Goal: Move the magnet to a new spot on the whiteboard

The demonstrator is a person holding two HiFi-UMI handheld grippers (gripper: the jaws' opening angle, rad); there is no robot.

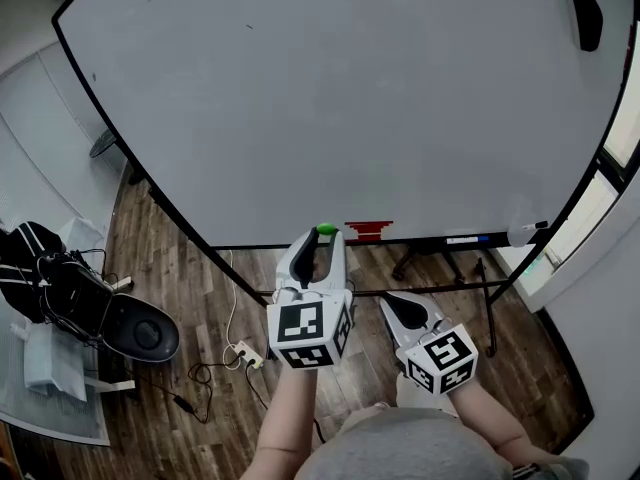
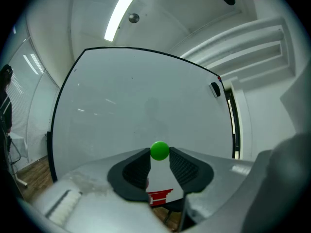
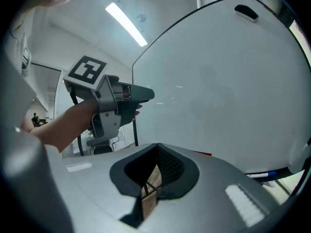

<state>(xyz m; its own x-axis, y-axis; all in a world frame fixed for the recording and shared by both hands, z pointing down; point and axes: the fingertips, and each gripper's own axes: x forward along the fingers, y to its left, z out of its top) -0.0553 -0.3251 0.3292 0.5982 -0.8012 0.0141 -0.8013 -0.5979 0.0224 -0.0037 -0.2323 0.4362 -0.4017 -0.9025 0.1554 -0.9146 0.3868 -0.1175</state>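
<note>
My left claw (image 1: 325,238) pinches the green magnet (image 2: 159,150) right at its tips, one pad on each side of the little round cap. The magnet is round, so no long axis matters; the claw itself points straight at the whiteboard (image 1: 330,98).

From the head view the magnet sits low against the board, near the bottom edge and just left of a small stack of red strips (image 1: 367,231). I cannot tell whether it touches the surface or hangs just off it. Nearly all the bare board lies above the claw and out to both sides, so I judge any new spot means carrying the magnet upward or sideways.

My right claw (image 3: 156,147) is pressed together with nothing in it. It is held lower and to the right, well back from the board, so the left is plainly the nearer one.

I can read no writing. The board face is blank. A dark eraser (image 1: 586,20) sits at its upper right corner, and a blue-capped marker (image 1: 468,239) lies along the bottom ledge. The cubes show only black-and-white square patterns.
</note>
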